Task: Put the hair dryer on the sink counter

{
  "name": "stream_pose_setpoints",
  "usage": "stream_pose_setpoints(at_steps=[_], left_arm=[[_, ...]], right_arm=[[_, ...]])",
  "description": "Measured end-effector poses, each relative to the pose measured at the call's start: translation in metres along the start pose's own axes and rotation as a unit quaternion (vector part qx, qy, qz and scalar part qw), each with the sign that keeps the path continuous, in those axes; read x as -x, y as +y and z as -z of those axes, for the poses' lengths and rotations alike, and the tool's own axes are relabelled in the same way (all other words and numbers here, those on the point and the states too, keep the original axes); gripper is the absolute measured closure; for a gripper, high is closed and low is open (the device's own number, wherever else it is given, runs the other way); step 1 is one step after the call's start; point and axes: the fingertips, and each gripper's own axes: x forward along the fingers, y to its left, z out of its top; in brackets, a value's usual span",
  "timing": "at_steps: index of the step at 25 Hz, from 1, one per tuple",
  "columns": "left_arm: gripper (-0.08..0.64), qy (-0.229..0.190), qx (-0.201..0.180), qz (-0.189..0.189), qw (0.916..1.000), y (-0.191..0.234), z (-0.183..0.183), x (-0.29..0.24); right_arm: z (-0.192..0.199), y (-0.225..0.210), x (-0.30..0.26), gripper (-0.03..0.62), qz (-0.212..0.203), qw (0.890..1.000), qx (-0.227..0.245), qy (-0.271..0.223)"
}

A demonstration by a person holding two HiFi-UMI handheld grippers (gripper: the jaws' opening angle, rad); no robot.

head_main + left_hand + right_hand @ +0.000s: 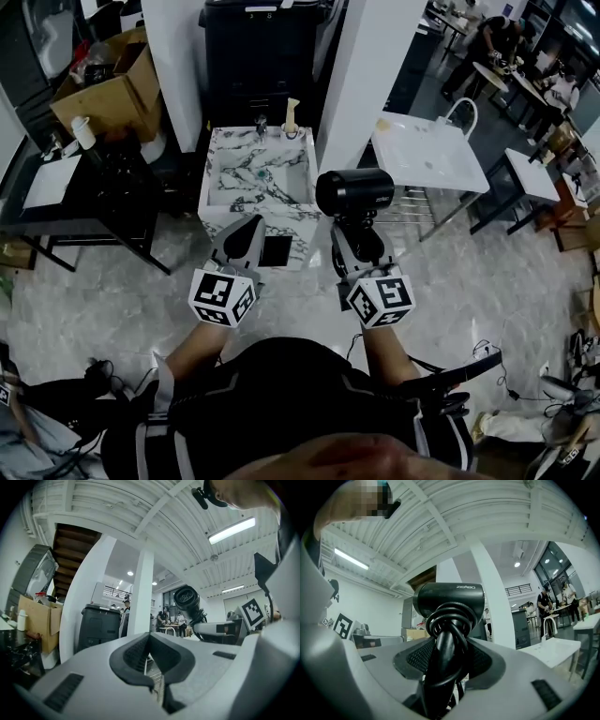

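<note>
Seen from the head camera looking steeply down, the pale marbled floor (pixel 112 300) fills most of what I see. Beyond it, a tall black cabinet (pixel 267 56) stands between two white pillars. Just in front of the cabinet sits the white, dark-veined sink surface (pixel 208 183), with its basin sunk in the middle. A black desk (pixel 94 211) lies to the left of the sink, a white table (pixel 422 155) to the right, and an open cardboard box (pixel 108 94) at the far left.

Nearer me, I hold both grippers level and side by side, pointing toward the sink. My left gripper (pixel 249 230) has its fingers (pixel 133 653) closed together with nothing between them. My right gripper (pixel 356 242) has its fingers (pixel 417 657) clamped on the handle of the black hair dryer (pixel 354 191).

The dryer stands upright above the fingers with its barrel lying crosswise. It is held in the air just right of the sink surface's front right corner, not resting on it. A black cord (pixel 449 620) is coiled around the handle.
</note>
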Motion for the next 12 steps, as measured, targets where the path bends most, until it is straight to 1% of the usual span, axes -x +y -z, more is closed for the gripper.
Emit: stream_pose_setpoints(at_steps=[3, 7, 12], left_arm=[[0.554, -0.01, -0.007, 0.016, 0.9998, 0.0, 0.0, 0.001], [0.554, -0.019, 0.005, 0.044, 0.9988, -0.001, -0.002, 0.002], [0.554, -0.024, 0.012, 0.058, 0.9979, 0.002, -0.008, 0.003]], right_arm=[[0.002, 0.005, 0.006, 0.382, 0.015, 1.0, 0.006, -0.001], [0.001, 0.009, 0.014, 0.382, 0.038, 0.999, 0.016, -0.005], [0.0, 0.012, 0.017, 0.382, 0.05, 0.999, 0.022, -0.003]])
